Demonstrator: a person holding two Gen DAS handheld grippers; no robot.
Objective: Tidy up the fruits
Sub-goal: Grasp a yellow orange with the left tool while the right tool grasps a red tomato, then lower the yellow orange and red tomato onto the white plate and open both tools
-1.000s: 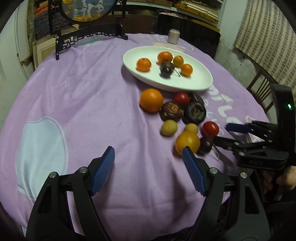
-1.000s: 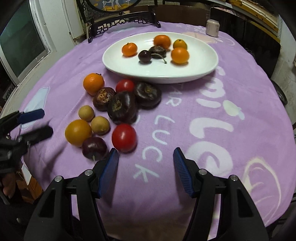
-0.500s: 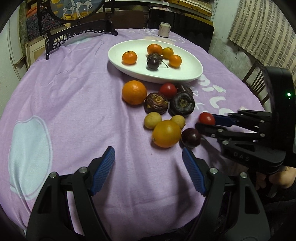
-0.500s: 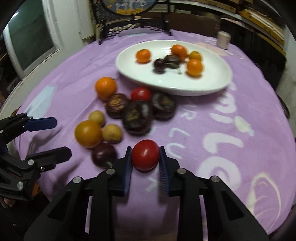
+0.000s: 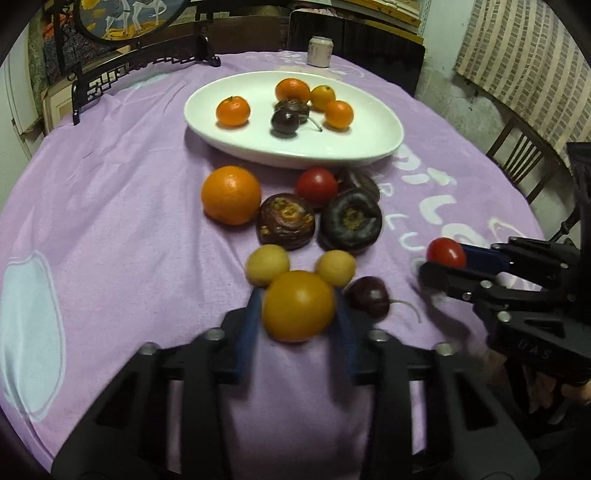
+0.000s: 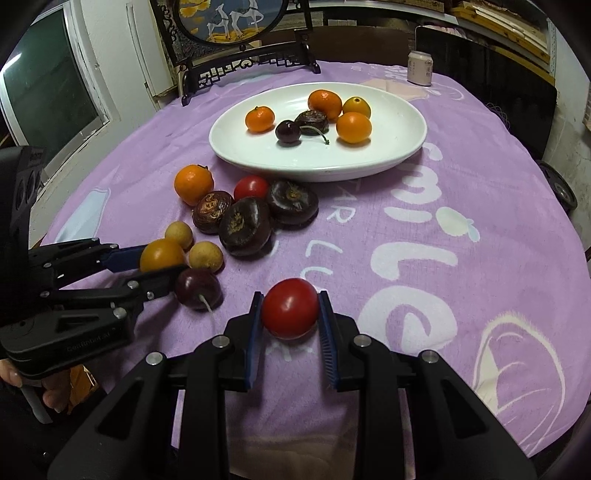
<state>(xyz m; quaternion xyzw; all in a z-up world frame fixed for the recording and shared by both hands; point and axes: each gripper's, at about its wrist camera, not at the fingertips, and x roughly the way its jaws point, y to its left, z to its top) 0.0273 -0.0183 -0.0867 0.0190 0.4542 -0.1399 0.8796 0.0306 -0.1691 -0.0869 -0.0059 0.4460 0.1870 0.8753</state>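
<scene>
My left gripper (image 5: 297, 314) is shut on a yellow-orange fruit (image 5: 298, 305), seen from the side in the right wrist view (image 6: 161, 254). My right gripper (image 6: 290, 314) is shut on a red tomato (image 6: 290, 308), which also shows at the right of the left wrist view (image 5: 445, 252). A white oval plate (image 5: 369, 147) at the back holds several small oranges and dark fruits. Loose on the purple cloth lie an orange (image 5: 231, 194), a second tomato (image 5: 317, 185), dark wrinkled fruits (image 5: 285, 220), two pale yellow fruits (image 5: 266, 264) and a dark cherry (image 5: 369, 296).
A dark wooden stand with a round picture (image 6: 229, 22) stands at the table's far edge. A small can (image 6: 420, 68) sits behind the plate. A chair (image 5: 524, 155) stands at the right beyond the table.
My left gripper moved forward and closed on the yellow-orange fruit. My right gripper, open a second ago, closed on the red tomato and holds it away from the pile.
</scene>
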